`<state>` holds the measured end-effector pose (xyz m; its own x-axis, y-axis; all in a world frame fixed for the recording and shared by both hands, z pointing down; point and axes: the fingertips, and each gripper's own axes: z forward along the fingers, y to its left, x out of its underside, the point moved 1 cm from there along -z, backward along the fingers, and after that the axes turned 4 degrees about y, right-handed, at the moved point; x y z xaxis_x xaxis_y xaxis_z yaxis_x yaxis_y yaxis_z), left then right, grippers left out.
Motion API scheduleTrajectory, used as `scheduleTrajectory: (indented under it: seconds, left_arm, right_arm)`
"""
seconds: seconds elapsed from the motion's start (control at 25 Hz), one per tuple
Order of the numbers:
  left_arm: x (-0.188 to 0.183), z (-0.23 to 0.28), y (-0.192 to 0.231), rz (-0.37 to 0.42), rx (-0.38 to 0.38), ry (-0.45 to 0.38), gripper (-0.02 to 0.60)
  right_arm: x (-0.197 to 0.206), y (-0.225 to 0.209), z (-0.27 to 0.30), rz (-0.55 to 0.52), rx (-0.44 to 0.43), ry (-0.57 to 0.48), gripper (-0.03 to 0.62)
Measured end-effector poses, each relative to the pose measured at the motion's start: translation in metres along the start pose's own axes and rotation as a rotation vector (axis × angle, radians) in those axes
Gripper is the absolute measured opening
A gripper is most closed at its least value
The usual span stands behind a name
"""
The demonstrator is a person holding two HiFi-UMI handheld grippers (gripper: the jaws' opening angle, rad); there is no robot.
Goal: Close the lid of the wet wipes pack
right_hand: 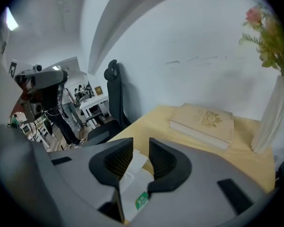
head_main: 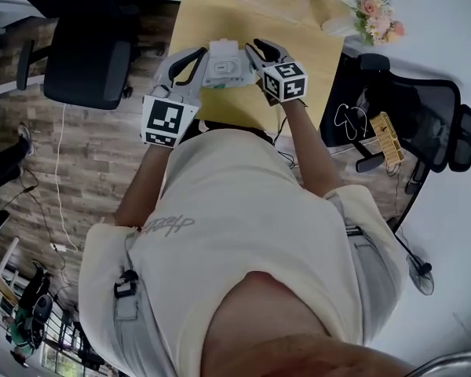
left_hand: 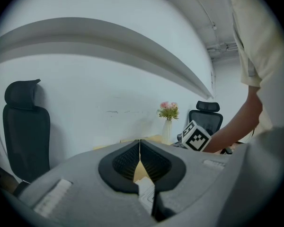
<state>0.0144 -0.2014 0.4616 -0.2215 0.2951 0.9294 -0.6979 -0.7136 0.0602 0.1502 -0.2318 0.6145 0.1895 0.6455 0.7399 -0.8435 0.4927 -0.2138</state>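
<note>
left gripper (left_hand: 140,145): jaws are brought together at the tips; nothing is seen pinched between them; a white pack corner is glimpsed below through the gap.
right gripper (right_hand: 141,146): jaws are set narrowly apart; white pack material is seen in and under the gap; contact cannot be told.
wet wipes pack (head_main: 222,64): laid flat on the yellow table (head_main: 318,53), near its front edge, flanked by both grippers; a green label (right_hand: 141,200) is seen on top.
lid: not made out clearly in any view; judged not yet pressed shut.
risk, sliding: the pack is not seen clamped by either gripper, so it is likely to be shoved along the table, or off the near edge, if it is pushed sideways.
risk, latch: the lid may spring back if pressed off-centre; a loose wipe may be trapped under it, though none can be confirmed.
risk, collision: the two grippers are held close together over one small pack, so they may be knocked against each other.
book (right_hand: 203,122): laid flat further back on the table, well apart, not in the way.
vase with flowers (right_hand: 270,117): stood at the far corner, well apart.
office chair (head_main: 86,53): beside the table on the left, clear of the work.
mesh chair (head_main: 424,124): on the right, clear of the work.
obstruction: nothing is seen between the grippers and the pack.
</note>
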Motion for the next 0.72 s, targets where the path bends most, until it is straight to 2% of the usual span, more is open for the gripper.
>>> scheduleTrajectory:
  seconds: [0.28,0.72]
  left_arm:
    - [0.008,0.007,0.013,-0.014,0.007,0.006,0.016]
    - [0.028,0.015,0.031,-0.094,0.015,0.058,0.017]
  right_arm:
    - [0.027,-0.012,0.038,0.048,-0.052,0.18,0.087]
    - [0.054,-0.019,0.08,0.146,-0.125,0.316,0.087]
